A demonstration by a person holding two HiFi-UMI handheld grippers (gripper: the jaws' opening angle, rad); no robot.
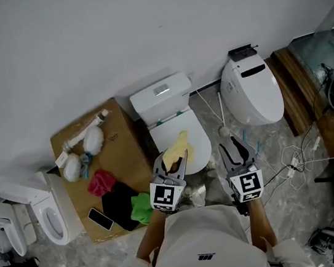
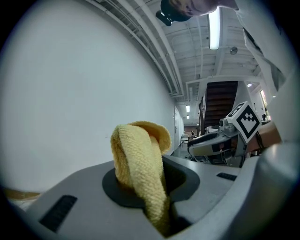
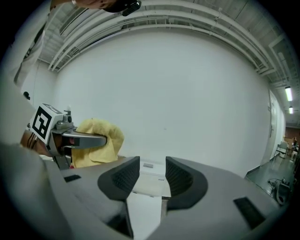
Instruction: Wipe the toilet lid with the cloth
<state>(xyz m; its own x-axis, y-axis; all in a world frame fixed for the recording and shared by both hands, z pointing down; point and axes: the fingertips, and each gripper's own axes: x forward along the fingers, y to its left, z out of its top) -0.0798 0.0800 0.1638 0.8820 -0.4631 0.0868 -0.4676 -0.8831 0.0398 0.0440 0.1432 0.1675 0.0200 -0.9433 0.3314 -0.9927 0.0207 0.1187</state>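
A white toilet stands against the wall, its closed lid (image 1: 198, 139) in front of the tank (image 1: 162, 99). My left gripper (image 1: 174, 161) hangs over the lid's front left part, shut on a yellow cloth (image 1: 177, 149). In the left gripper view the cloth (image 2: 139, 161) bulges up from between the jaws. To the right of the toilet, my right gripper (image 1: 234, 149) is held above the floor, open and empty. In the right gripper view its jaws (image 3: 152, 180) frame the tank (image 3: 149, 185), and the cloth (image 3: 101, 143) shows at left.
A cardboard box (image 1: 122, 149) left of the toilet carries a red cloth (image 1: 101, 182), a black cloth (image 1: 120, 204), a green cloth (image 1: 142, 207), a phone (image 1: 100, 219) and white brushes (image 1: 82, 150). A second toilet (image 1: 252, 89) stands right, another (image 1: 49, 216) left. Cables (image 1: 295, 160) lie on the floor.
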